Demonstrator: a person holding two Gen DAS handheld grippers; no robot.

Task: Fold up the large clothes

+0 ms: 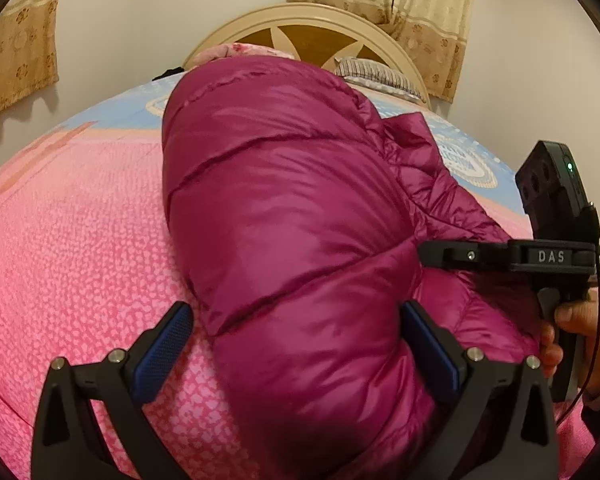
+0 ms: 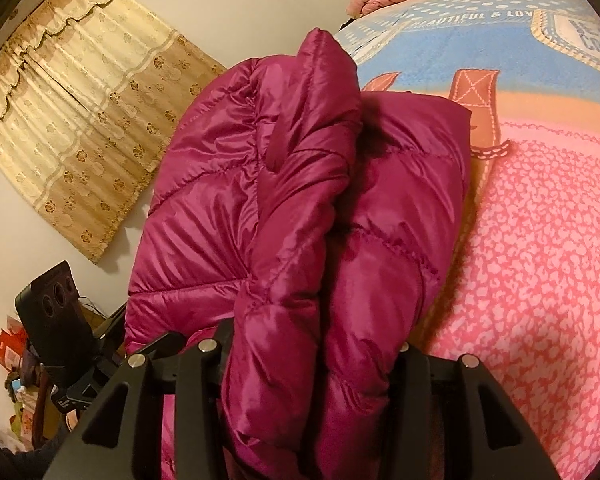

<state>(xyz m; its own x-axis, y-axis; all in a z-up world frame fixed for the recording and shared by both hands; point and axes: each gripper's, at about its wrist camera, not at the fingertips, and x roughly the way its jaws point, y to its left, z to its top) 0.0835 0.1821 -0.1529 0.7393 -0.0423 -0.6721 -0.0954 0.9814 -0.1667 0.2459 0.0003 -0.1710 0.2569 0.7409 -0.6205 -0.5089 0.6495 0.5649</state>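
The magenta puffer jacket (image 1: 284, 216) lies on the bed's pink patterned blanket (image 1: 72, 248), already doubled into a thick, glossy bundle that runs from my near edge away toward the wooden headboard (image 1: 300, 26). In my left wrist view, my left gripper (image 1: 296, 344) stands spread wide, its blue pads (image 1: 162, 350) on either side of the near end of the bundle without pinching it, so that hand is released. My right gripper (image 2: 312, 360) has a fat fold of the quilted fabric filling the space between its fingers; it looks clamped on the jacket, though the fingertips themselves are buried under the cloth. From the left it shows at the right side, reaching into the jacket's edge (image 1: 432, 254). I judge the risk to be the slick shell and springy filling: if I lift with only the right side held, the loose layers could slide apart and the bundle puff open. A shallow bite might also let the fabric slip out. The far sleeve or collar flap (image 2: 320, 92) sticks up and could flop sideways.
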